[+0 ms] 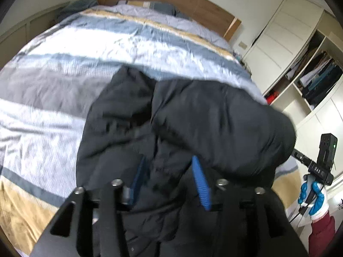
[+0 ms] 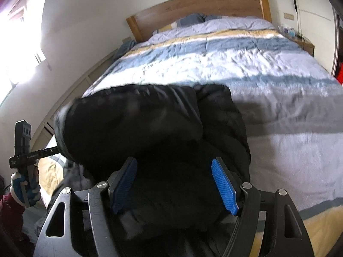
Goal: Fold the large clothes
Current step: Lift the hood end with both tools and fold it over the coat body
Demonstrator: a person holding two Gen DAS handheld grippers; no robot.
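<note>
A bulky black padded jacket point(image 1: 193, 117) lies bunched at the near end of the bed; it also shows in the right wrist view point(image 2: 150, 128). My left gripper point(image 1: 169, 184) has its blue pads point(image 1: 200, 184) pressed into a thick fold of the jacket, shut on it. My right gripper point(image 2: 174, 184) has its blue pads point(image 2: 224, 189) wide apart with jacket fabric bulging between them. The right tool with its blue-gloved hand shows at the right edge of the left wrist view point(image 1: 317, 171), the left tool at the left edge of the right wrist view point(image 2: 23, 150).
The bed point(image 1: 107, 49) has a striped blue, white, grey and tan quilt and a wooden headboard point(image 2: 203, 4). An open wardrobe point(image 1: 317, 75) with hanging clothes stands to the right. A bright window point(image 2: 19, 42) is on the left wall.
</note>
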